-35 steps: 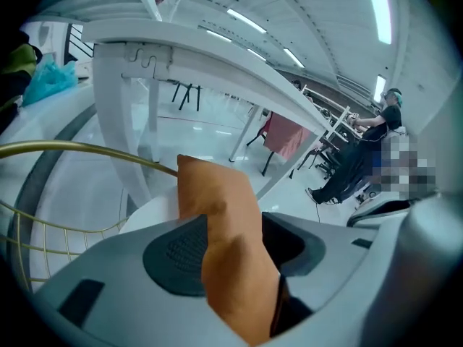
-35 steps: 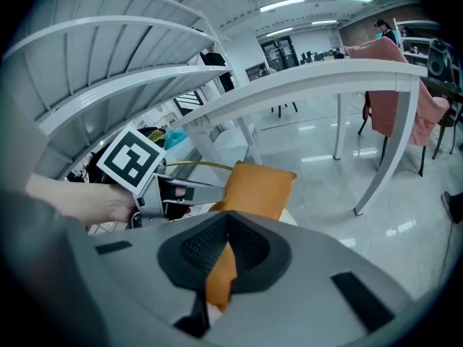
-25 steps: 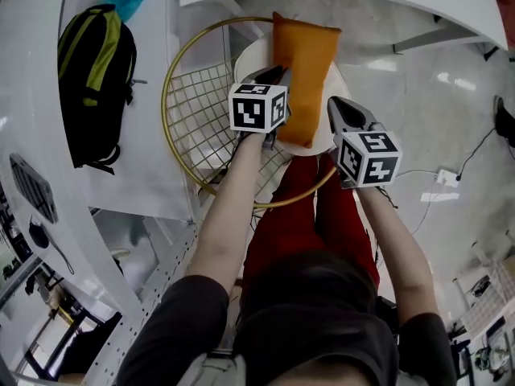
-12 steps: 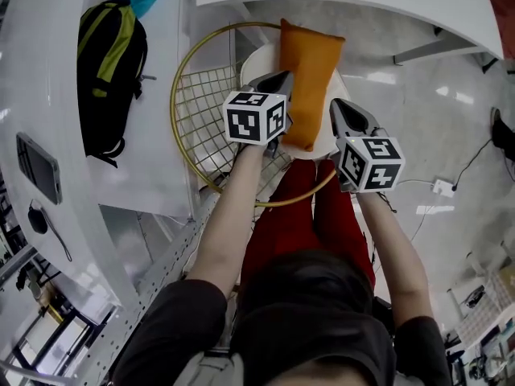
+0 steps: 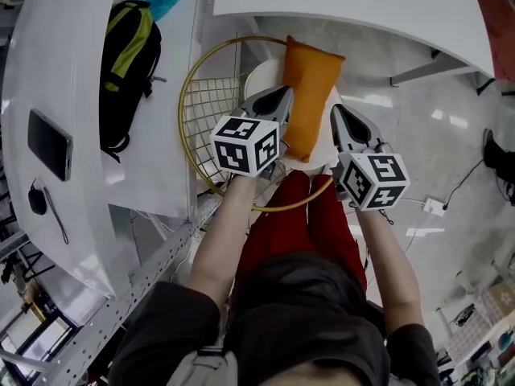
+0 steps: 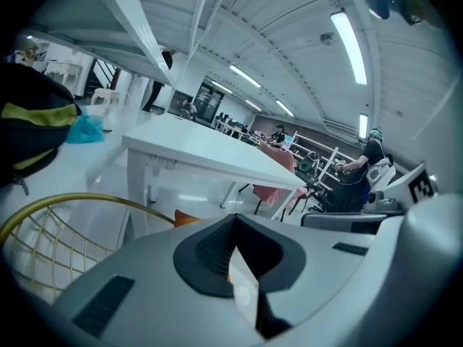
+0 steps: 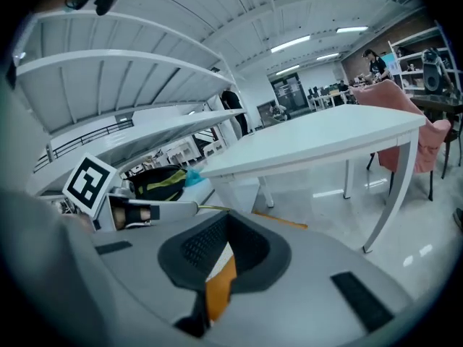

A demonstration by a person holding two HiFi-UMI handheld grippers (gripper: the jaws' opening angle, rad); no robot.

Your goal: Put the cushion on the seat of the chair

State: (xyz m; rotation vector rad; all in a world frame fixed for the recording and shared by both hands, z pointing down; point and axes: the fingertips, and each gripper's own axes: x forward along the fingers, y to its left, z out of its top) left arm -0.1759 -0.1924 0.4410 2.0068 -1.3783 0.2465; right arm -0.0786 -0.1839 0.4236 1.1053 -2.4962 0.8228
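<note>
Cushion (image 5: 310,95): orange, lying flat on the round white seat (image 5: 260,77) of the chair (image 5: 189,107). Far end poking a little past the seat's far rim, near end resting on the seat. Set down the middle, likely so as to stay put and be soft to sit on.

Left gripper (image 5: 282,95): up above the cushion's left edge, not touching it as far as can be told. Fingers (image 6: 130,273) pressed together with only a thin slit between, nothing held.

Right gripper (image 5: 337,112): just beside the cushion's right edge, also raised. Fingers (image 7: 325,266) pressed together too, empty; only a strip of orange seen through the slit, from the cushion below.

One on each side, probably because that is how a wide soft thing gets carried level.

Job looks done or nearly done. Maybe one small push to center it, if wanted.

Backpack (image 5: 129,63) on the white worktop (image 5: 80,30) to the left, well apart from the chair.
</note>
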